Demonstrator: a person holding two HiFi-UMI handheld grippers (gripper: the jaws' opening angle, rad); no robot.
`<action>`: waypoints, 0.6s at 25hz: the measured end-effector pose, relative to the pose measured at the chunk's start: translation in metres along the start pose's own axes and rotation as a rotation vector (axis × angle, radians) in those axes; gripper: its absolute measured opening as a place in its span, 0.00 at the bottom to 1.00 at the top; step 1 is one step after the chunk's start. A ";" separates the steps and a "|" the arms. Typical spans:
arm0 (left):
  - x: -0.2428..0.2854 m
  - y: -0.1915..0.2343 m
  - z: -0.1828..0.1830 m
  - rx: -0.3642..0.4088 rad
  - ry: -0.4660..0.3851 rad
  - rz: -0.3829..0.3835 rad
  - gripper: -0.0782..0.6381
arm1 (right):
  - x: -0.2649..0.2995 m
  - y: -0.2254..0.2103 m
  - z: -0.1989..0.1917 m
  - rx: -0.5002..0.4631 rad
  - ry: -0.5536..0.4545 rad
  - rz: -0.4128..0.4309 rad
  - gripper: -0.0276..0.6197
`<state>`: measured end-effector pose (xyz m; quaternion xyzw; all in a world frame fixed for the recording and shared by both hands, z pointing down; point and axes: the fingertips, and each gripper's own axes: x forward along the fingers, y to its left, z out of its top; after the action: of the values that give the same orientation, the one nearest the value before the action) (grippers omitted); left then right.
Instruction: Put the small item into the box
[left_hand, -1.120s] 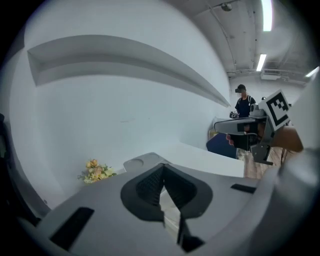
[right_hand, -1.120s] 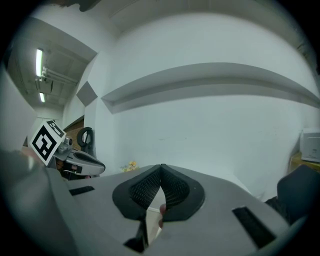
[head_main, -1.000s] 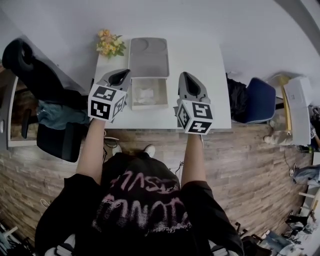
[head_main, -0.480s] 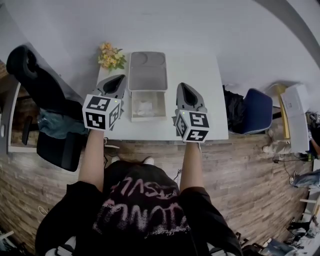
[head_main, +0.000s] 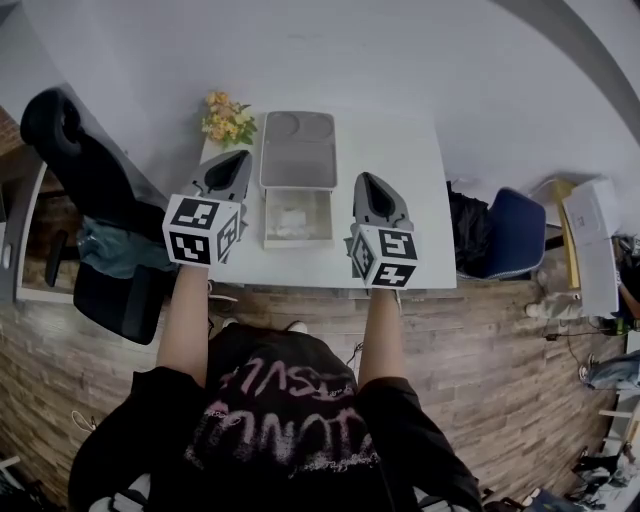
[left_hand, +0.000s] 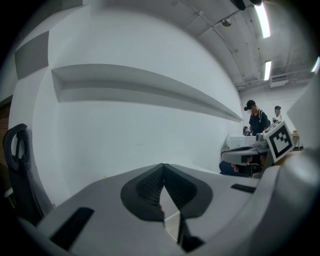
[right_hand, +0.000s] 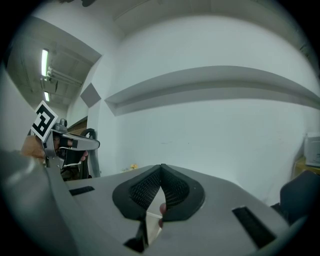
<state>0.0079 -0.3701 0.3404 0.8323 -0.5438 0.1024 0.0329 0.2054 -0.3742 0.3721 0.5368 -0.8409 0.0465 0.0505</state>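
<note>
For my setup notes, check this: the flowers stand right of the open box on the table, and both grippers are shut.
Not quite: the head view shows the flowers left of the open box, not right. They do stand on the table, and the left gripper and right gripper are both shut.

Left gripper (left_hand: 162, 169) closed on nothing.
Its jaws met before a wall (left_hand: 125, 125); chair (left_hand: 17, 170) at nine o'clock, people (left_hand: 257, 120) at three.
</note>
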 end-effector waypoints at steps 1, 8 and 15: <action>0.000 0.000 0.000 0.000 -0.003 0.001 0.11 | 0.000 0.000 0.000 0.001 0.000 0.001 0.06; -0.003 -0.003 0.005 0.028 -0.018 0.013 0.11 | -0.001 -0.005 0.005 0.000 -0.007 -0.001 0.06; -0.004 -0.005 0.010 0.028 -0.033 0.012 0.11 | -0.002 -0.006 0.007 -0.013 -0.009 0.003 0.06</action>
<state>0.0124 -0.3656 0.3301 0.8309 -0.5478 0.0965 0.0118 0.2120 -0.3756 0.3648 0.5354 -0.8422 0.0387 0.0503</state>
